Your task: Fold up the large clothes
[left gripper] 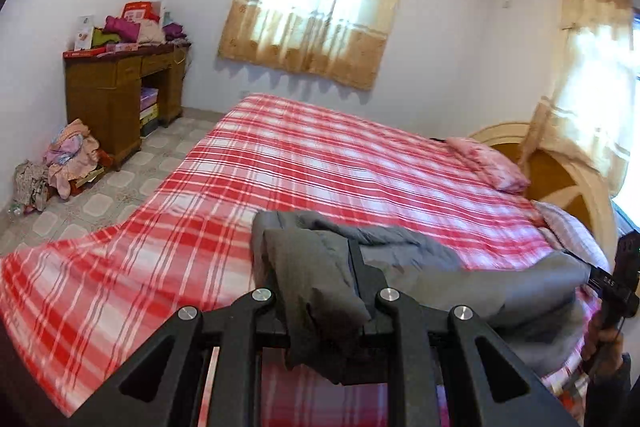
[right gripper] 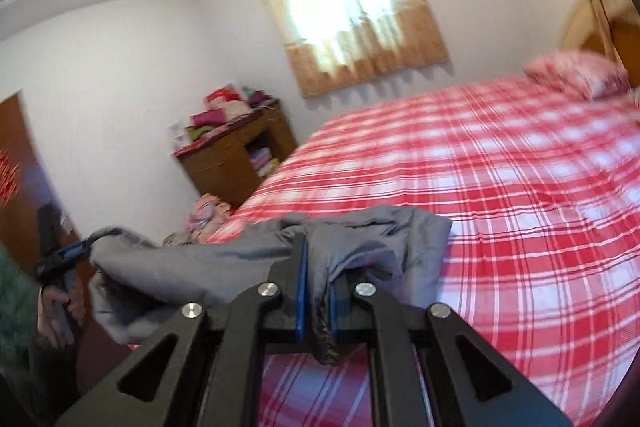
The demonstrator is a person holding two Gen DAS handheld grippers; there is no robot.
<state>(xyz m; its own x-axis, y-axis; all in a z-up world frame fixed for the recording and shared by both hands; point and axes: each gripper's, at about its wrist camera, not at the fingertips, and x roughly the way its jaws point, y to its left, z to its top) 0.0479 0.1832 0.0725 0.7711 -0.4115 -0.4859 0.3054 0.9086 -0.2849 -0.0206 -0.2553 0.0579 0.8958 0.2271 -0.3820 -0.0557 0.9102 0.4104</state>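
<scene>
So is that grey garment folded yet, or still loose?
Loose. The grey garment hangs bunched and wrinkled between the left gripper and right gripper, lifted above the plaid bed.

Both grippers black w/ angular linkage arms, silver round bolts at pivots. Right gripper: blue pads inside fingers. Left gripper: matte black fingers. Fuzzy green sleeve at frame edge.

Wide bare stretch of plaid bedspread seen across frame centre. Upper right blocked by pillows and headboard. Left floor strip narrowed by desk, clothes heap.
</scene>
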